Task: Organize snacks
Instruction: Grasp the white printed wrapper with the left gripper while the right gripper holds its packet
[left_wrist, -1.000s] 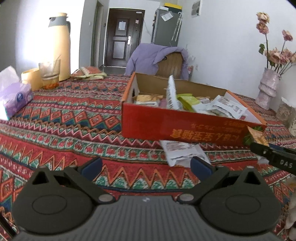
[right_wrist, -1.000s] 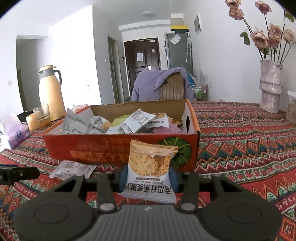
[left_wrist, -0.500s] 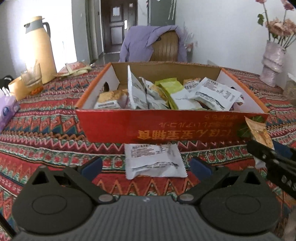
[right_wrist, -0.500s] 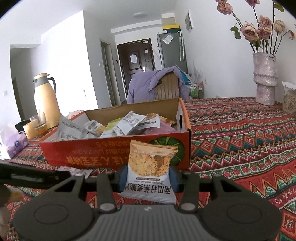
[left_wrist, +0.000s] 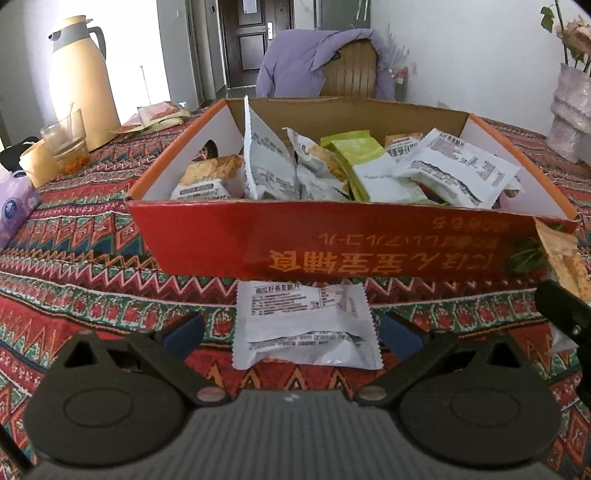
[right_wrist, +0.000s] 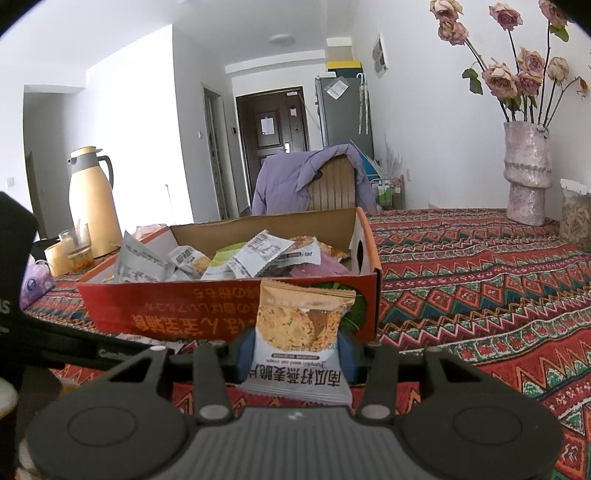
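A red cardboard box (left_wrist: 332, 243) on a patterned tablecloth (right_wrist: 480, 280) already holds a heap of snack packets, so most of the sorting looks done; two packets remain outside. The left gripper (left_wrist: 291, 332) stands wide and empty around a white snack packet (left_wrist: 303, 325) lying flat just before the box, long axis running toward the box, printed end nearest it. The right gripper (right_wrist: 295, 354) is clamped on an upright oat-crisp packet (right_wrist: 299, 332), sealed top edge up, in front of the box.
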